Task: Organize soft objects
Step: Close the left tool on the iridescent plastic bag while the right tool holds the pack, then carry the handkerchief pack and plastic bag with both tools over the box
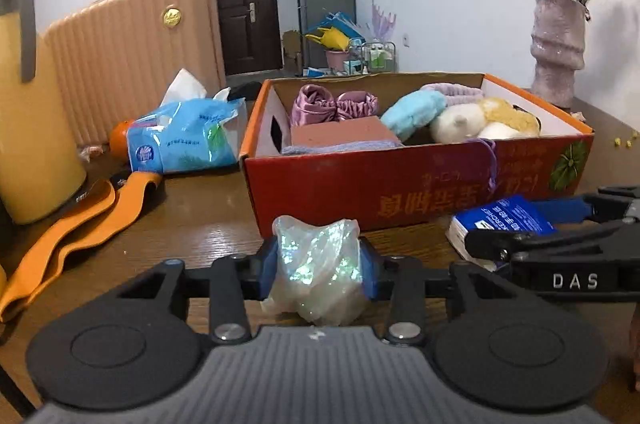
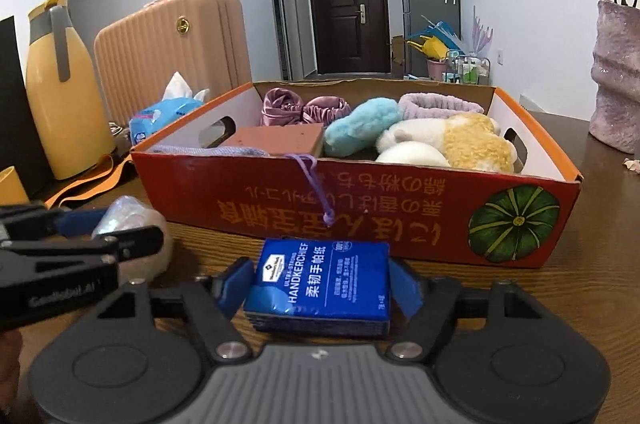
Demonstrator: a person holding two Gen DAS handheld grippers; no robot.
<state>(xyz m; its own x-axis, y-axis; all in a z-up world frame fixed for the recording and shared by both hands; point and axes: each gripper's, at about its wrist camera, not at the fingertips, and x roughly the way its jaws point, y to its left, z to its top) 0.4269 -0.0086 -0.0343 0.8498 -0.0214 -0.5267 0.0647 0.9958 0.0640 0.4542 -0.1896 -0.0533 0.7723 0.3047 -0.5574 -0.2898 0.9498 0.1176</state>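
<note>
An iridescent, crinkly soft bundle (image 1: 320,264) sits on the wooden table between the blue pads of my left gripper (image 1: 320,266), which press on its two sides. A blue handkerchief pack (image 2: 320,288) lies flat in front of the box, and my right gripper (image 2: 320,284) has its pads against both sides of it. Behind both stands a red-orange cardboard box (image 2: 400,220) holding purple satin pieces (image 2: 288,109), a blue fluffy pad (image 2: 356,127), a lilac headband (image 2: 440,103) and a white and yellow plush (image 2: 452,143). In the right wrist view the left gripper (image 2: 92,228) shows at the left with the bundle (image 2: 128,216).
A blue tissue packet (image 1: 188,135), an orange strap (image 1: 80,224), a yellow flask (image 2: 60,95) and a pink suitcase (image 1: 132,55) stand at the left. At the right stands a pink vase (image 1: 556,47) with dried flowers. A purple cord (image 2: 316,183) hangs over the box's front wall.
</note>
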